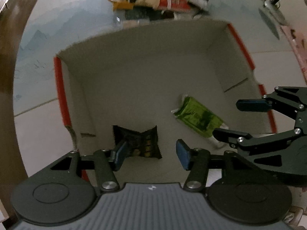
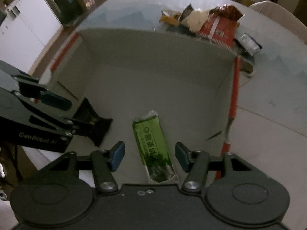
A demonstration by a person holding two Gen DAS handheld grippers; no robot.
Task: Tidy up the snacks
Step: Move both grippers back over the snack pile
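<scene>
Now my left gripper (image 1: 151, 154) jaws apart, nothing clamped; dark packet (image 1: 137, 141) lies below on box floor. My right gripper (image 2: 149, 156) jaws apart too, green packet (image 2: 151, 143) lies free under them. Box (image 1: 61, 88) holds only these two. Snack pile (image 2: 207, 25) on table (image 2: 268, 95) behind box not yet sorted; I judge task at early part.

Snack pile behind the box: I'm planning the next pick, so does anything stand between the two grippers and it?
Yes. The box's far wall stands between both grippers and the snack pile. The left gripper and right gripper sit open over the box, so they would likely need to clear that wall.
</scene>
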